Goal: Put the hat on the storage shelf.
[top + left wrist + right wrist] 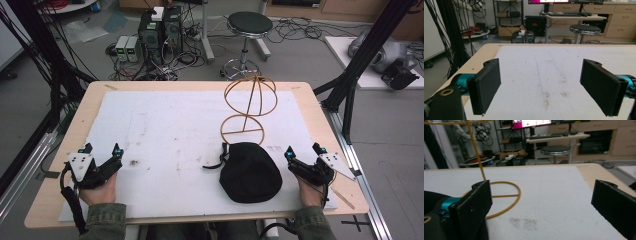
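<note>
In the high view, a black cap point(250, 172) is seen lying crown up on the white mat point(165, 130), just in front of a wire stand point(248, 107) of ochre hoops. The left gripper point(102, 151) and right gripper point(304, 151) are held with jaws spread, the cap between them, nearer the right.

In the left gripper view, stained mat is seen between flat, matt pads.

In the right gripper view, the stand's top is cut off, and a dark blurred edge by the left jaw cannot be made out.
</note>
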`<state>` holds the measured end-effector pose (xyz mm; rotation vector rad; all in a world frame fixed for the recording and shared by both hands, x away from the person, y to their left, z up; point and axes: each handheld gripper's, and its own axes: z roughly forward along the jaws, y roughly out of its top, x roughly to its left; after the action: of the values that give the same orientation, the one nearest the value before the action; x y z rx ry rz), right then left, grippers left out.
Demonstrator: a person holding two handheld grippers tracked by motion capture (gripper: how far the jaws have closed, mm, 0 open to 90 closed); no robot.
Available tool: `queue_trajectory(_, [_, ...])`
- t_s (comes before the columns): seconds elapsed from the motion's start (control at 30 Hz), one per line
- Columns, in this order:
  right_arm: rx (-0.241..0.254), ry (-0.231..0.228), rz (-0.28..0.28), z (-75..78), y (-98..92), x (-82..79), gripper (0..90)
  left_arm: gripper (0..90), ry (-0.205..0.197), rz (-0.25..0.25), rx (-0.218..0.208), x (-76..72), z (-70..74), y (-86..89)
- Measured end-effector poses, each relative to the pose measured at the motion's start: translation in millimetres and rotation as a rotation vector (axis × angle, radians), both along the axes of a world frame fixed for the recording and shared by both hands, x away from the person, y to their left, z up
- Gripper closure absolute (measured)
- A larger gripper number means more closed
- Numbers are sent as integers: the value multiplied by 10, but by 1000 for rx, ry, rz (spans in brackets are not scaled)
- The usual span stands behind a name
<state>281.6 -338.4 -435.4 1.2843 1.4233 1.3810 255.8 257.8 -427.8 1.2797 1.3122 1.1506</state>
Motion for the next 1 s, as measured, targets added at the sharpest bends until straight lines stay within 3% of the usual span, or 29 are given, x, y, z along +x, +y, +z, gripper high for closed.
queue_trajectory(0.17, [-2, 4, 46, 39, 67, 6, 24, 171, 1, -2, 0, 6, -4, -2])
queue_trajectory(0.37, [9, 24, 168, 111, 132, 15, 24, 171, 3, -18, -1, 22, -11, -14])
queue_trajectory(0.7, [-23, 45, 337, 171, 250, 9, 24, 172, -2, -24, 1, 24, -12, -7])
queue_trajectory(0.83, [-30, 51, 364, 178, 260, 10, 24, 172, -3, -27, -1, 26, -14, -9])
queue_trajectory(1.0, [-46, 94, 408, 189, 308, 19, 24, 172, -16, -42, 3, 20, -4, -14])
